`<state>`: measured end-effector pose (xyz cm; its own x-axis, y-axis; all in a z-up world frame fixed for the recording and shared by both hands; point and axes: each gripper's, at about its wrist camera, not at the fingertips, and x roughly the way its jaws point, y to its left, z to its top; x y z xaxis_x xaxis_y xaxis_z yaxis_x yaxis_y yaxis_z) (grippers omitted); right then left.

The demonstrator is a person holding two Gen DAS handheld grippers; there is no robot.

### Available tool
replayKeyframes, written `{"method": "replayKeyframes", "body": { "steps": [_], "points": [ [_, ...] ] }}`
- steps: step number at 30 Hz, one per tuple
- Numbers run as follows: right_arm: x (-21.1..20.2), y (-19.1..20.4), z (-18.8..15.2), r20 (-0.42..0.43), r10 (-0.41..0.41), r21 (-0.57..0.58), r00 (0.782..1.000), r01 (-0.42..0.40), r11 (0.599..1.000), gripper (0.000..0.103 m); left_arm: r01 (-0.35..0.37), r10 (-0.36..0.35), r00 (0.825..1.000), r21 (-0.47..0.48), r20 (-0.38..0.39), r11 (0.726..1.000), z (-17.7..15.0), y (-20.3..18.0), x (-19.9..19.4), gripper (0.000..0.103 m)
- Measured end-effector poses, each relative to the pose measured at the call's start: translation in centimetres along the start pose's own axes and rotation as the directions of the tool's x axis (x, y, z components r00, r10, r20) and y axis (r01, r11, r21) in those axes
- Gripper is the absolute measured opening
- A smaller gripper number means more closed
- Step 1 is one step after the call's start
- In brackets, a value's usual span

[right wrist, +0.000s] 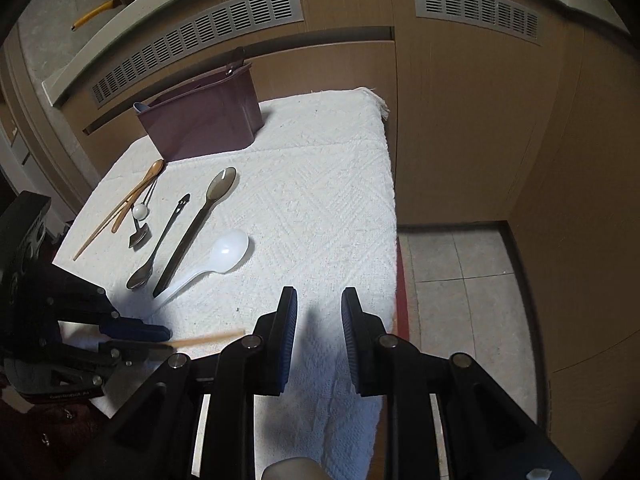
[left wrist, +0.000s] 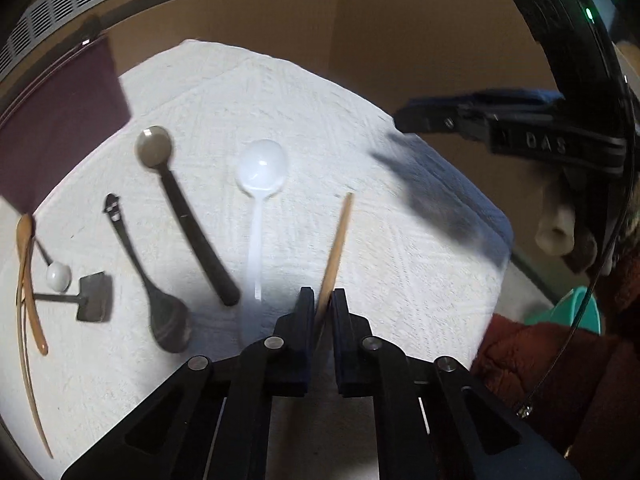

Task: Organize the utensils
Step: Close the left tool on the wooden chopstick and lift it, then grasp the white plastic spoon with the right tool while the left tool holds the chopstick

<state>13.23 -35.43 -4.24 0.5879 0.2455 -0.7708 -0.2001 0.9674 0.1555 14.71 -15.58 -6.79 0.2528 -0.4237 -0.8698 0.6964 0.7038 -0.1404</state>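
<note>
One wooden chopstick (left wrist: pixel 339 240) pinched in left tool (left wrist: pixel 323 300) – seemingly mid-shaft, right tool (right wrist: pixel 319 300) agape.

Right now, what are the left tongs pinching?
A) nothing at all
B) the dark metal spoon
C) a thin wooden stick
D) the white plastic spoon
C: in the left wrist view the left tongs are closed on a thin wooden stick, while the white plastic spoon lies free on the white cloth.
</note>
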Motion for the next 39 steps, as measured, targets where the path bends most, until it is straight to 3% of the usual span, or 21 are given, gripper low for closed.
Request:
{"method": "replayKeyframes", "body": {
  "steps": [4,6,9,11,16,21,24,28,30,32,34,39],
  "points": [
    [1.1,0.5,0.2,-0.008,0.061,0.056,0.998,-0.061,0.997,0.023,0.001,0.017,0.995,-0.175,0.100,0.985,-1.2,3.8,-2.5,0.006],
    [2.3,0.9,0.3,-0.032,0.101,0.097,0.994,-0.097,0.991,0.024,-0.033,0.080,0.982,-0.262,0.172,0.965,-2.4,6.1,-4.6,0.006],
    [4.5,1.8,0.2,-0.091,0.137,0.146,0.986,-0.122,0.982,0.025,-0.091,0.184,0.955,-0.362,0.233,0.928,-4.1,9.0,-6.9,0.006],
    [5.5,2.6,0.4,-0.099,0.130,0.164,0.987,-0.113,0.980,0.026,-0.111,0.249,0.933,-0.448,0.261,0.887,-5.6,11.3,-8.2,0.006],
    [7.4,5.9,2.3,-0.105,0.113,0.149,0.988,-0.097,0.984,0.036,-0.060,0.272,0.915,-0.565,0.297,0.823,-8.9,14.1,-8.7,0.006],
    [9.3,9.9,3.6,-0.096,-0.039,0.072,0.995,0.046,0.996,0.040,-0.031,0.258,0.923,-0.613,0.286,0.789,-9.4,15.6,-7.4,0.006],
    [10.0,12.2,3.4,-0.073,-0.158,-0.032,0.985,0.156,0.987,0.042,-0.050,0.259,0.933,-0.620,0.251,0.783,-8.7,15.4,-6.2,0.006],
    [10.2,14.8,2.8,-0.022,-0.212,-0.197,0.977,0.204,0.959,0.028,-0.075,0.247,0.950,-0.626,0.192,0.776,-8.4,15.9,-4.8,0.007],
    [10.1,14.9,2.7,-0.013,-0.197,-0.239,0.980,0.189,0.953,0.027,-0.080,0.241,0.955,-0.631,0.174,0.772,-8.3,15.9,-4.4,0.007],
    [9.7,14.1,2.7,-0.016,-0.150,-0.236,0.989,0.142,0.961,0.009,-0.093,0.245,0.956,-0.625,0.163,0.775,-8.2,15.8,-4.5,0.007],
    [9.0,13.0,2.8,-0.008,-0.091,-0.217,0.996,0.087,0.972,0.007,-0.099,0.242,0.958,-0.622,0.150,0.777,-7.9,15.9,-4.4,0.008],
    [7.2,11.3,3.1,0.034,-0.039,-0.200,0.999,0.045,0.979,0.004,-0.113,0.216,0.971,-0.597,0.104,0.794,-6.6,16.3,-3.9,0.008]
  ]
}}
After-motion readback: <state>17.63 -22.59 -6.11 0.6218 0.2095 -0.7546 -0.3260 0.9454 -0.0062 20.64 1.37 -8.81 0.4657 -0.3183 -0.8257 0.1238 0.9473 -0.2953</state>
